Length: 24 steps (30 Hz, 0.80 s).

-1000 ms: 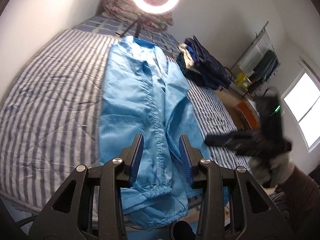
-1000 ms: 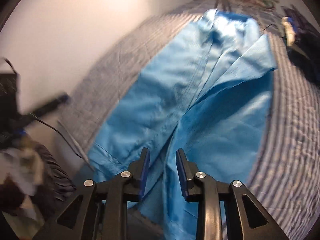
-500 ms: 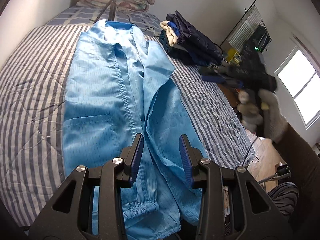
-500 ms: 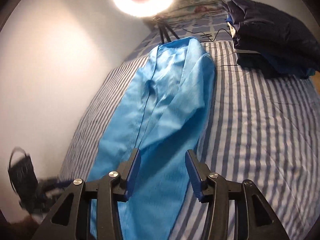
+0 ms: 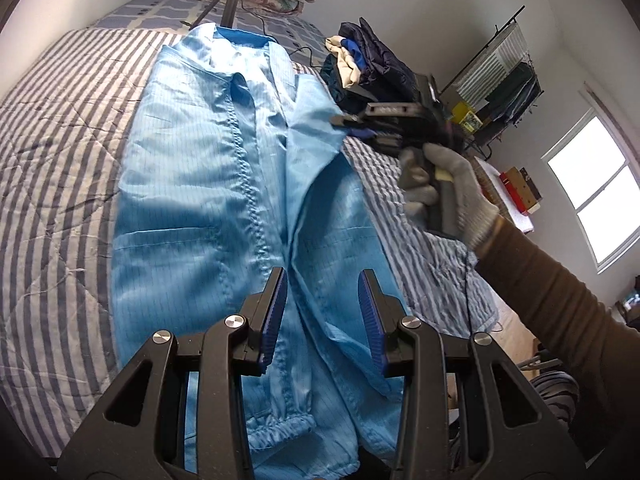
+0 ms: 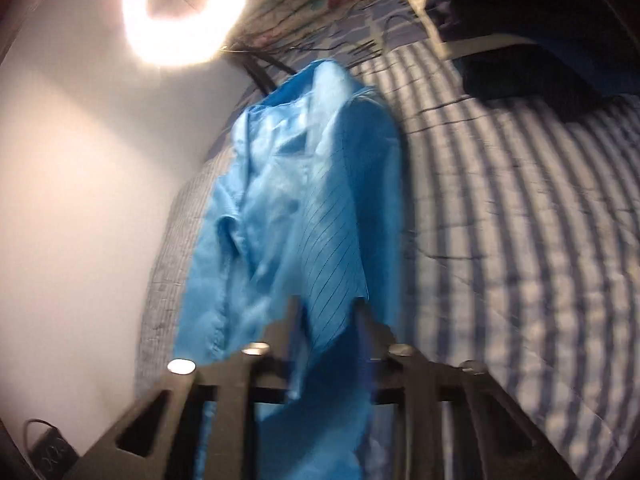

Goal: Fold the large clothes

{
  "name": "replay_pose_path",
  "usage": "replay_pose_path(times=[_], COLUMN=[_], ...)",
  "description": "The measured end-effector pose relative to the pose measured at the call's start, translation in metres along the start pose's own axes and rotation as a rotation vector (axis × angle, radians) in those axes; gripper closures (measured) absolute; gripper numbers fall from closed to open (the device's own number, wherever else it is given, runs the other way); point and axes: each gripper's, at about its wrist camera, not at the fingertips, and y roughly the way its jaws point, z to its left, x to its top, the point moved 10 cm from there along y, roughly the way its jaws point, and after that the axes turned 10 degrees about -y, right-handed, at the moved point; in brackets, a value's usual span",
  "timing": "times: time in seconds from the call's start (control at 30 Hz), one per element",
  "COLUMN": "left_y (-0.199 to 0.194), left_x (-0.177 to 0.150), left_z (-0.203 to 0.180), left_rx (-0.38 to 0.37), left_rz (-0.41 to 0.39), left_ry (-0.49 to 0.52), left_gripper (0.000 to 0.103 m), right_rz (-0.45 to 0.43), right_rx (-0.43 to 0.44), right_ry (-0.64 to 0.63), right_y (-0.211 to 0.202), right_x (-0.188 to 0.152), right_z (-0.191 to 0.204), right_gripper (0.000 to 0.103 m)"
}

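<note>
Lying lengthwise down the bed (image 5: 52,184), collar toward the head end, the coat (image 5: 192,208) has its right flap at the right gripper (image 5: 356,126), grip unclear; left gripper (image 5: 322,312) hovers open, empty

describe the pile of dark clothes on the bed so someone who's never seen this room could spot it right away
Start at the striped bed and find the long light-blue garment spread down its middle. Beyond its far right shoulder sits the pile of dark clothes: a heaped navy mound with a cream piece showing, the only bunched-up thing there.
</note>
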Motion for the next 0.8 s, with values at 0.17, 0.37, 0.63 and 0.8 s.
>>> replay_pose_path(times=[0.17, 0.37, 0.63, 0.8], left_y=[-0.001, -0.009, -0.011, -0.015], left_x=[0.000, 0.003, 0.000, 0.000], left_z=[-0.003, 0.002, 0.001, 0.003], left_rx=[-0.007, -0.001, -0.011, -0.003], left_rz=[-0.006, -0.028, -0.017, -0.025], left_ry=[0.011, 0.006, 0.005, -0.007], left_gripper=[0.066, 0.066, 0.066, 0.066], right_rz=[-0.018, -0.019, -0.002, 0.036], right_rx=[0.070, 0.218, -0.036, -0.004], right_ry=[-0.064, -0.171, -0.071, -0.098], right_y=[0.028, 0.027, 0.029, 0.080], right_x=[0.026, 0.029, 0.028, 0.027], right_z=[0.045, 0.101, 0.033, 0.053], right_gripper=[0.094, 0.073, 0.082, 0.082])
